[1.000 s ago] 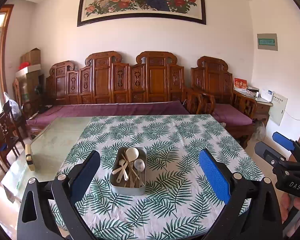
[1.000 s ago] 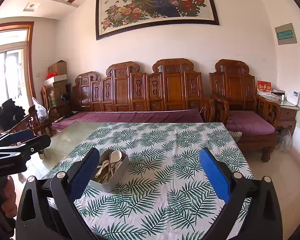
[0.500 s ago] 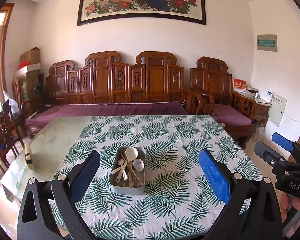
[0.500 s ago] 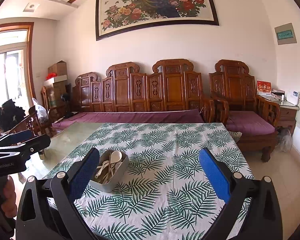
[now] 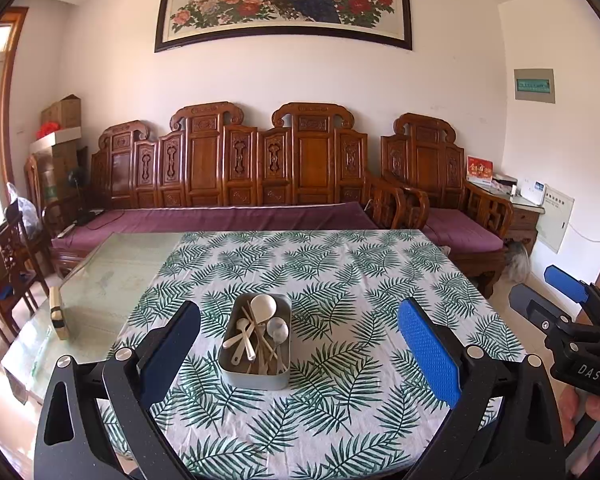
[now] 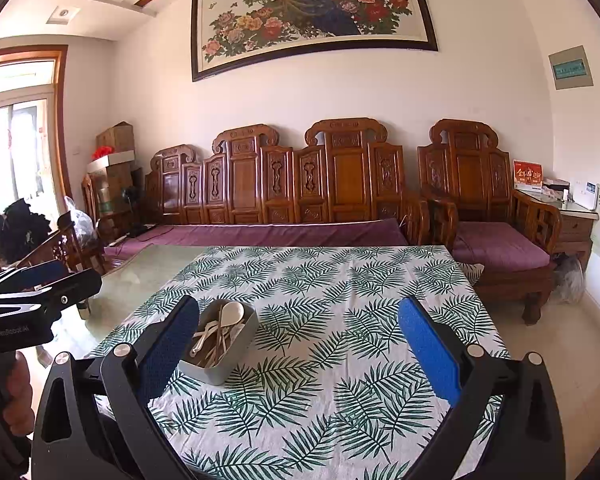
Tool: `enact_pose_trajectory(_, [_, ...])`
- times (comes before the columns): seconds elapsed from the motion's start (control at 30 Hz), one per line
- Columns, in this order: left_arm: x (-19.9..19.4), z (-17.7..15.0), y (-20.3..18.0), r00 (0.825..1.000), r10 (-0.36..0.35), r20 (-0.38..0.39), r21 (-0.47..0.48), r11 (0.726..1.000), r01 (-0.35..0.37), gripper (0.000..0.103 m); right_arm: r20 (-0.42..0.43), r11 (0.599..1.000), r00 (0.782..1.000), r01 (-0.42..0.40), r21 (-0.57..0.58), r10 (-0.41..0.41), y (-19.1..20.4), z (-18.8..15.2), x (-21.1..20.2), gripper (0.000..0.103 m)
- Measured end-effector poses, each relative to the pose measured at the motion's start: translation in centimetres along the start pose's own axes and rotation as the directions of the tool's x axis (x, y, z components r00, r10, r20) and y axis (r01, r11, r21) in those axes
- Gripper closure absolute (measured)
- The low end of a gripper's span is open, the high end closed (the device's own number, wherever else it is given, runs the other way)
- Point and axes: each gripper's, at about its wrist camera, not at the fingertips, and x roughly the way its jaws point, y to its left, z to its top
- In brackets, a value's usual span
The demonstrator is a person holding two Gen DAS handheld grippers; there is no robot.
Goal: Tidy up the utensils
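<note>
A grey rectangular tray (image 5: 256, 378) sits on the leaf-print tablecloth (image 5: 340, 280). It holds several white and metal spoons (image 5: 260, 312) and chopsticks in a loose heap. The tray also shows in the right wrist view (image 6: 224, 368), to the left. My left gripper (image 5: 298, 344) is open and empty, held above the table's near edge with the tray between its fingers in view. My right gripper (image 6: 298, 344) is open and empty, to the right of the tray. Each gripper shows at the edge of the other's view: the right one (image 5: 572, 300) and the left one (image 6: 40, 280).
The cloth covers the right part of a glass-topped table (image 5: 100, 280). A small tan block (image 5: 58, 312) stands on the glass at the left. Carved wooden benches with purple cushions (image 5: 220, 220) line the wall behind. Wooden chairs (image 5: 4, 272) stand at the left.
Both views have shifted only slightly; the left gripper has drawn back a little from the tray. Both grippers stay open.
</note>
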Motion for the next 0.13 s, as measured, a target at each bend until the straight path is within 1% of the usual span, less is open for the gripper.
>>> enact_pose_trajectory(0.13, [-0.03, -0.04, 0.00, 1.000, 0.000, 0.001, 0.000, 1.000, 0.000, 0.008, 0.001, 1.000, 1.000, 0.001, 0.002, -0.001, -0.01, 0.08, 0.00, 0.003])
